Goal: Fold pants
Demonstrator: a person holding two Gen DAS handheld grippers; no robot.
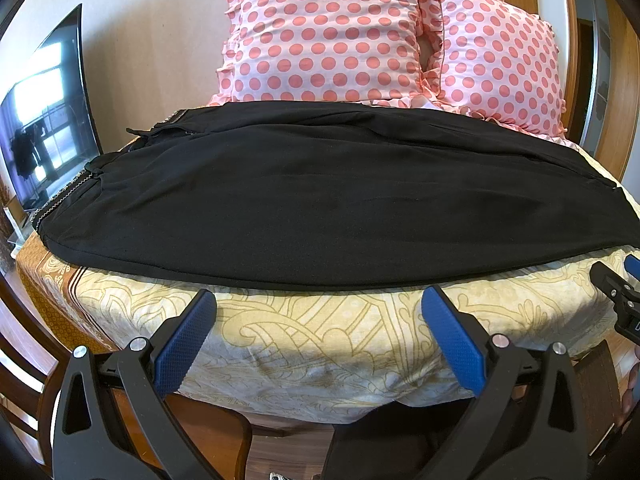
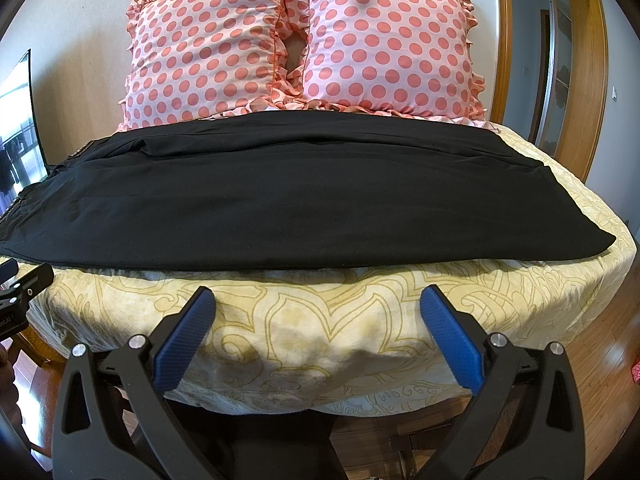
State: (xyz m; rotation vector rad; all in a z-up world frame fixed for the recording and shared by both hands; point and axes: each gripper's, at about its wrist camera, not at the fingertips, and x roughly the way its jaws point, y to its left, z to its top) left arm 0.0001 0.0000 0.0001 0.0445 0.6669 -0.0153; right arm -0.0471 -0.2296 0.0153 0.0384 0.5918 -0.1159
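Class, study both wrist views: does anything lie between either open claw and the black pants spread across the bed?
Nothing visible does. Only a bare strip of yellow patterned bedspread separates the left claw and the right claw from the near edge of the pants. The polka-dot pillows sit beyond the pants.

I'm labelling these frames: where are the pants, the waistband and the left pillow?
pants [image 2: 280, 204]: right wrist view, middle of the black cloth.
waistband [image 1: 60, 196]: left wrist view, patterned trim at the left end.
left pillow [image 2: 200, 56]: right wrist view, centre of its dotted face.

Home bedroom: bed [image 2: 360, 320], polka-dot pillows [image 2: 208, 52], TV [image 1: 48, 112].
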